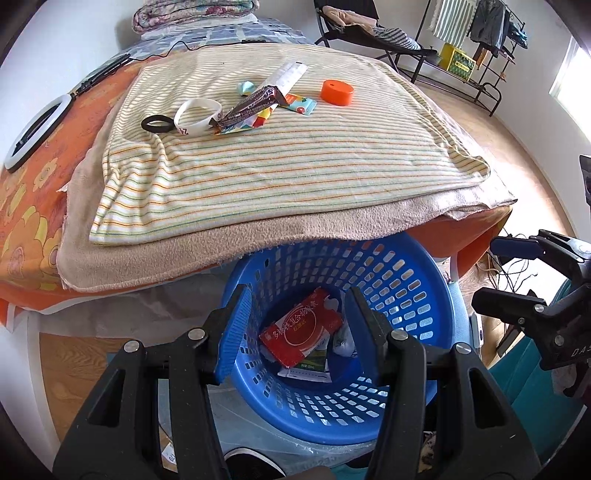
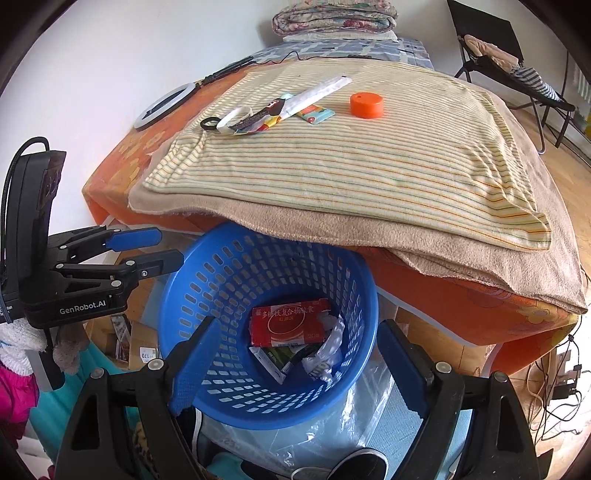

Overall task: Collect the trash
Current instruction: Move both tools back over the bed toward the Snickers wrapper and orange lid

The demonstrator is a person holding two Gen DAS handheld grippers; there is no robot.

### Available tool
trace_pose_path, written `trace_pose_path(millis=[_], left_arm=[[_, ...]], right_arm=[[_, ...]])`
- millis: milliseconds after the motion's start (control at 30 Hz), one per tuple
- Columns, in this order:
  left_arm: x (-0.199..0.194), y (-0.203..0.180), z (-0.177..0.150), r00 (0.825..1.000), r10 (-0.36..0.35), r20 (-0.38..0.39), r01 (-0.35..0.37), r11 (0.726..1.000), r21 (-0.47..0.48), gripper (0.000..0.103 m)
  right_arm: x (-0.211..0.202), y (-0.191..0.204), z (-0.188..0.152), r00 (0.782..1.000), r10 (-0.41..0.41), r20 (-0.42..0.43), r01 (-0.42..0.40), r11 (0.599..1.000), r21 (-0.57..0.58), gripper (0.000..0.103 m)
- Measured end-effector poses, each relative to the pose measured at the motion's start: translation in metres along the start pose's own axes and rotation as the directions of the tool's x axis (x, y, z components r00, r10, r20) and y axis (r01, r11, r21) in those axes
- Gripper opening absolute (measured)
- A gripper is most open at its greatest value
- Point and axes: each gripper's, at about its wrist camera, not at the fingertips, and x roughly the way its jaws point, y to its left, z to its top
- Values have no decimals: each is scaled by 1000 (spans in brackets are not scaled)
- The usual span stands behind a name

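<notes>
both grippers [image 1: 295, 332] [image 2: 295, 363] over blue basket [image 1: 436, 280], jaws open and empty; next, best pinch brown wrapper [image 1: 251, 107] by its end.

The bed [image 2: 461, 295], under an orange flowered sheet, carries a beige blanket [image 2: 369, 229] with a striped towel [image 2: 351, 162] spread flat on top of it. On the towel, toward the far side, lie an orange round lid [image 2: 366, 105], a long white wrapper [image 2: 317, 92], a dark snack wrapper [image 1: 251, 107], a small colourful packet [image 1: 301, 105], a white wristband [image 1: 197, 116] and a black ring [image 1: 157, 123], the lid apart from the rest. On the sheet near the wall lies a white ring light [image 1: 37, 131], and folded quilts [image 2: 332, 16] are stacked at the far end.
</notes>
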Motion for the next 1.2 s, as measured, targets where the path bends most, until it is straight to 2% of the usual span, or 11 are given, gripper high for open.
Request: trace_pose_path(millis=[267, 633, 867, 1200], left_arm=[[-3, 7, 32, 999, 16, 48, -17, 1000, 18, 54], [3, 9, 89, 993, 30, 111, -39, 996, 76, 54], [21, 10, 116, 992, 52, 113, -68, 988, 136, 54], [63, 23, 138, 996, 75, 54, -82, 988, 132, 54]], right_arm=[[-1, -11, 26, 999, 4, 41, -5, 1000, 21, 88], [-2, -35, 88, 990, -20, 136, 15, 999, 41, 88], [13, -49, 130, 986, -29, 166, 20, 998, 57, 88], [46, -64, 169, 986, -54, 160, 46, 997, 56, 88]])
